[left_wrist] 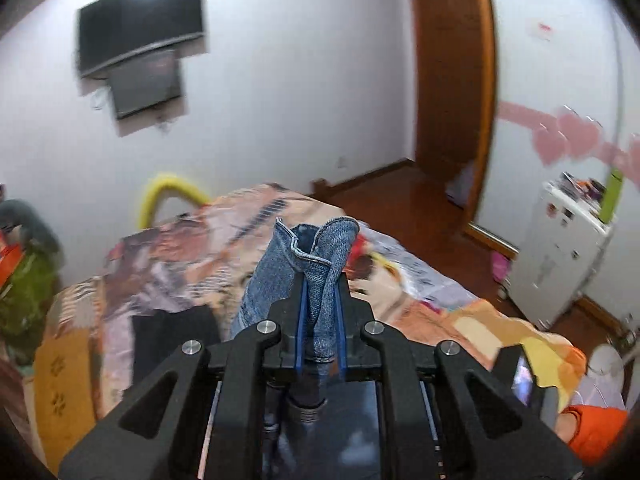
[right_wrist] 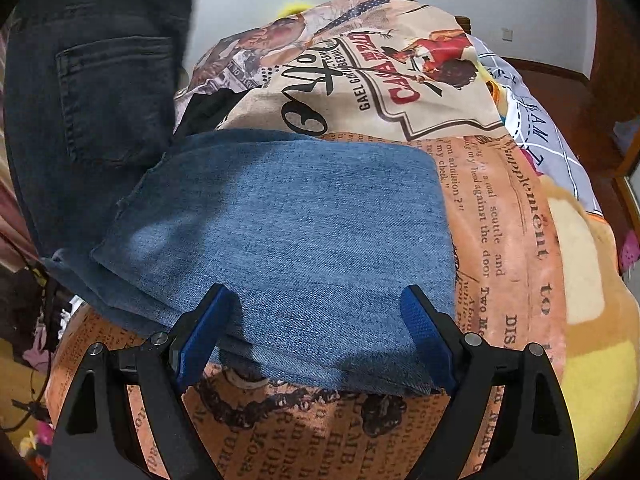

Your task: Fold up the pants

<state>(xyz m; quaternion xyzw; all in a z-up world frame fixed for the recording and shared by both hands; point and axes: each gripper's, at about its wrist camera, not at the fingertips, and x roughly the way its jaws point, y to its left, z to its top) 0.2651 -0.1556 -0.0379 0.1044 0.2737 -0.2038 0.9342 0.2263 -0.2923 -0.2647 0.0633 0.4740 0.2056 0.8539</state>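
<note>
We see a bed whose printed bedspread (right_wrist: 500, 208) fills most of the right wrist view; its far edges are cut off by the fisheye rim, and in the left wrist view the same print is blurred past reading. On it lie the blue pants (right_wrist: 288, 232), folded into a flat pad, the near edge hanging between the fingers of the right gripper (right_wrist: 316, 332). Those jaws stand spread wide, one blue pad at each side of the denim, and we cannot tell whether either pad touches the cloth. A pair of dark jeans (right_wrist: 92, 112) with a stitched back pocket covers the upper left corner, its upper part lost beyond the frame. In the left wrist view the left gripper (left_wrist: 320, 320) is pressed together, pinching a raised hem of blue denim between its pads; where that cloth runs below the jaws is hidden by the gripper body. Behind it hang a wall-mounted screen (left_wrist: 140, 36), smeared, and a wooden door (left_wrist: 452, 80).
</note>
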